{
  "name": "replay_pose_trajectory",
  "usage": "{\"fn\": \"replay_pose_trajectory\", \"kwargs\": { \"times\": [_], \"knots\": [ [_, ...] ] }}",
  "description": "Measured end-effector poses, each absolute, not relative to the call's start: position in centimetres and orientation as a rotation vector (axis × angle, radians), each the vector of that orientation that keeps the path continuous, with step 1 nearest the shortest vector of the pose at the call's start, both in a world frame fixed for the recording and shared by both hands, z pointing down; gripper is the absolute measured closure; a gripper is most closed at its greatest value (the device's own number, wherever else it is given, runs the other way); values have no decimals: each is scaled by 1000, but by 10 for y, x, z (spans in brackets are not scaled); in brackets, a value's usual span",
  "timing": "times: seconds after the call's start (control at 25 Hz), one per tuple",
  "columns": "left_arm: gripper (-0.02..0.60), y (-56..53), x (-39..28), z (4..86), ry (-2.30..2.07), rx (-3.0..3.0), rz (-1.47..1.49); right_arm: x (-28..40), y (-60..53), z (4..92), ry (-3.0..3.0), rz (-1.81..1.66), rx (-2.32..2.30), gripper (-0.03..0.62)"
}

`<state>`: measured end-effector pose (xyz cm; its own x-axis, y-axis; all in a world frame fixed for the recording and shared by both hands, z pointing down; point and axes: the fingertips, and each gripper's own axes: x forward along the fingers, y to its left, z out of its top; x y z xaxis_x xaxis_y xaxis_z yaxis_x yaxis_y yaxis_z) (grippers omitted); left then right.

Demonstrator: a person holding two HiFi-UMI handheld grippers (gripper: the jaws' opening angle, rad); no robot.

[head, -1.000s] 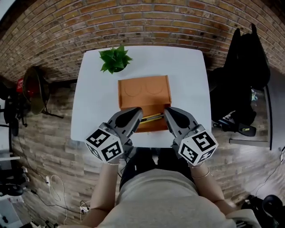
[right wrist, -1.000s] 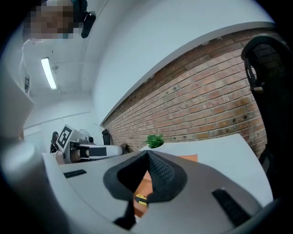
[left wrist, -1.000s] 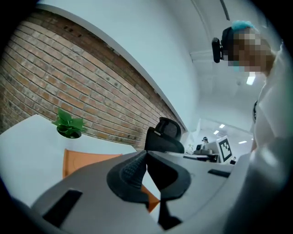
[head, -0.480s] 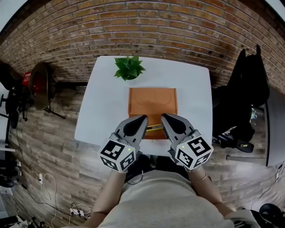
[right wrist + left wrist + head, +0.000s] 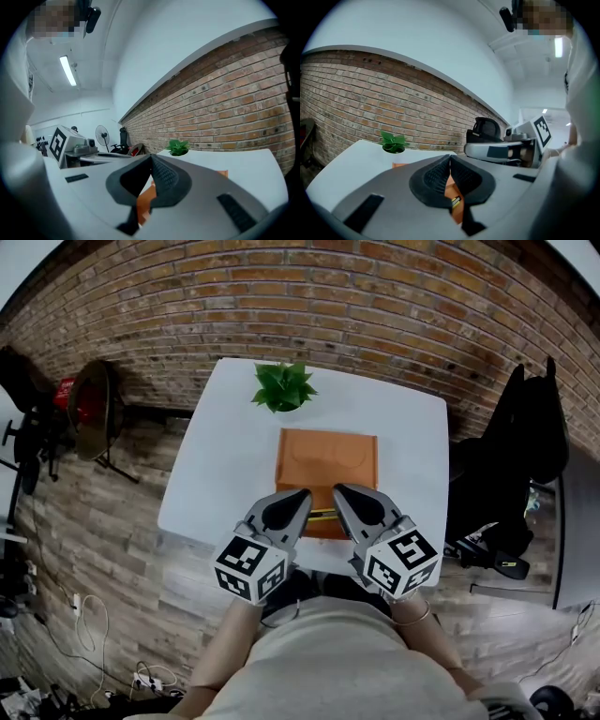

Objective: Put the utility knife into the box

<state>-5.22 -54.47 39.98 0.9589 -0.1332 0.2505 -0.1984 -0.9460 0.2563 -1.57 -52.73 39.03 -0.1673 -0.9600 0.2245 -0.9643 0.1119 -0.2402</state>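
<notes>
Head view: compared with a second ago, I am drawing both tools back toward myself. They are sitting lower in the frame and closer together, and the table is looking smaller and further up. My left gripper and right gripper are both hanging over the near edge of the box at centre frame. The knife is showing as a thin yellow and black strip between their tips, apparently lying in the box's near part. I am judging that the knife is already in and that I am backing off. Counting here: one table, one box, one knife, one plant at upper centre, two grippers.

Left gripper view: my jaws are pressing pad to pad with nothing between them. Below their tips, at lower centre, I am seeing a sliver of orange box with a bit of the knife in it. One plant is showing at middle left, and one other gripper at the right.

Right gripper view: these jaws are also meeting, gripping nothing. Orange box is showing beneath them at lower centre; I am not making out the knife here. One plant at centre, one other gripper at the left.
</notes>
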Motion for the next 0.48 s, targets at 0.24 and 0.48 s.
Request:
{"fn": "replay_pose_trajectory", "kwargs": {
  "times": [0.24, 0.48],
  "knots": [
    [574, -546, -55, 411, -299, 2819, 425, -21, -524, 400, -2315, 549, 2001, 595],
    [574, -540, -51, 415, -271, 2804, 426, -23, -519, 404, -2317, 581, 1992, 595]
  ]
}}
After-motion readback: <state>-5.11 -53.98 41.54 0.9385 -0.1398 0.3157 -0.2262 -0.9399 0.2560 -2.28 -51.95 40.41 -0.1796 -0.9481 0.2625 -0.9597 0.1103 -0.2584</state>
